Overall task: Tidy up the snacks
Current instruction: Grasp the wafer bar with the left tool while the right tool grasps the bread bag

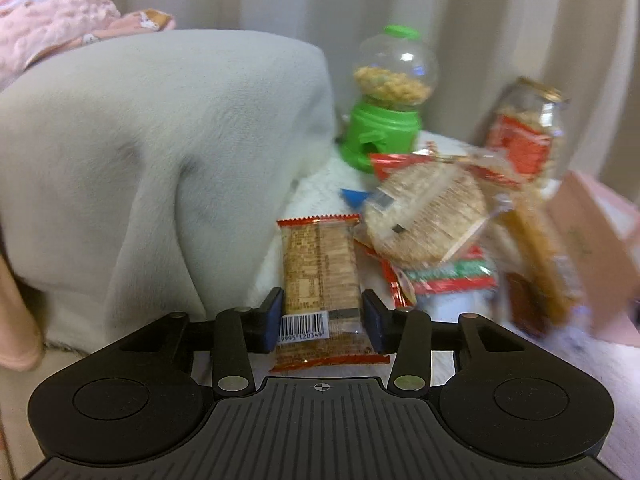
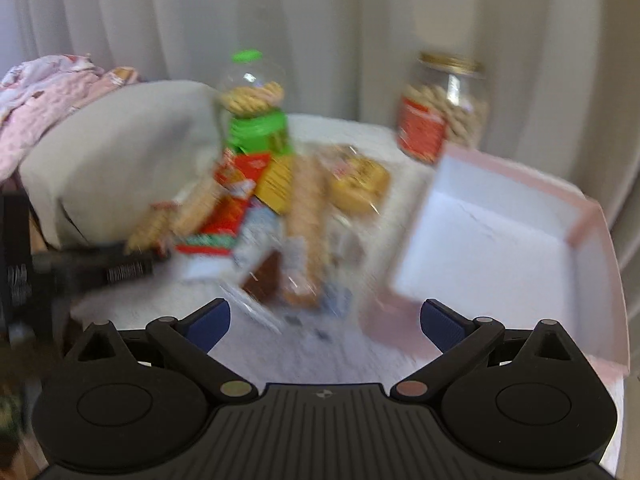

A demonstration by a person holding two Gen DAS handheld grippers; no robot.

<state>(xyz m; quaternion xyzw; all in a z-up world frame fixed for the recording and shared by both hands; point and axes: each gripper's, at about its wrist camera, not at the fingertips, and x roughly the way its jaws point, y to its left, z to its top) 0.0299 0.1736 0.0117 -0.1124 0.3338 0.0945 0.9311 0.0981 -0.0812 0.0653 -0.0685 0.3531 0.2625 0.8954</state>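
Left gripper [image 1: 322,314] pinches a cracker packet [image 1: 320,272] near its barcode end, likely to carry it to the pink box [image 2: 516,240]. Right gripper [image 2: 325,322] hangs spread wide and empty, free for the snack pile [image 2: 280,208].

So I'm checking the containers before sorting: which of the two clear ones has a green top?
The gumball-style dispenser beside the grey cushion: green cap and green base. The other, the jar with a red label, has a gold lid.
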